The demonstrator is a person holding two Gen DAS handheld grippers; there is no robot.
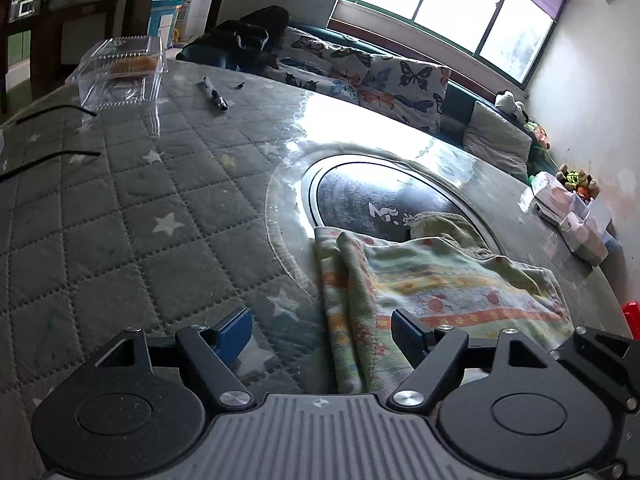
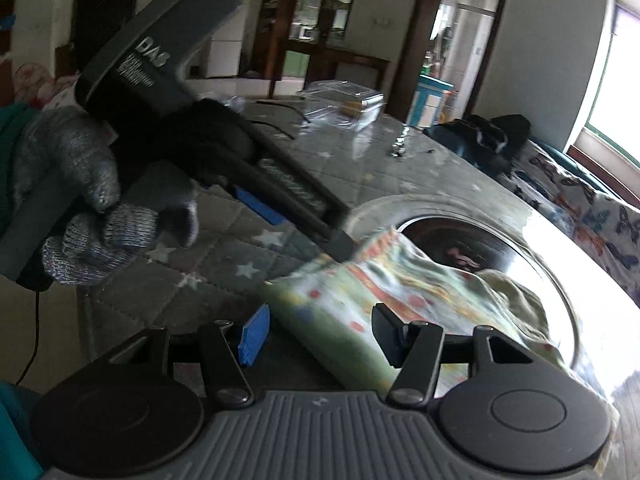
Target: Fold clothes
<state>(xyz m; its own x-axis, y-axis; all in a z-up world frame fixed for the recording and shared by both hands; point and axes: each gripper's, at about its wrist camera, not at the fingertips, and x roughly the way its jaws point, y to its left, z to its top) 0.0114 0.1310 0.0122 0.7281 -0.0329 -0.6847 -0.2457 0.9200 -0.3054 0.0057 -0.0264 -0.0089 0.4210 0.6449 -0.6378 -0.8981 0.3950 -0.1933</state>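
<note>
A quilted, star-printed table cover [image 1: 132, 216] under clear plastic fills the foreground. The left gripper [image 1: 322, 334] hangs with jaws spread wide over the edge of a patterned green cloth [image 1: 436, 280], gripping nothing. The right gripper [image 2: 316, 338] is likewise wide apart above the cloth. Beyond lie a marker [image 1: 215, 94] and a clear clamshell box [image 1: 124, 72].

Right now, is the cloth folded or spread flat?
Partly folded: the cloth lies bunched with one edge doubled over, not flat.
</note>
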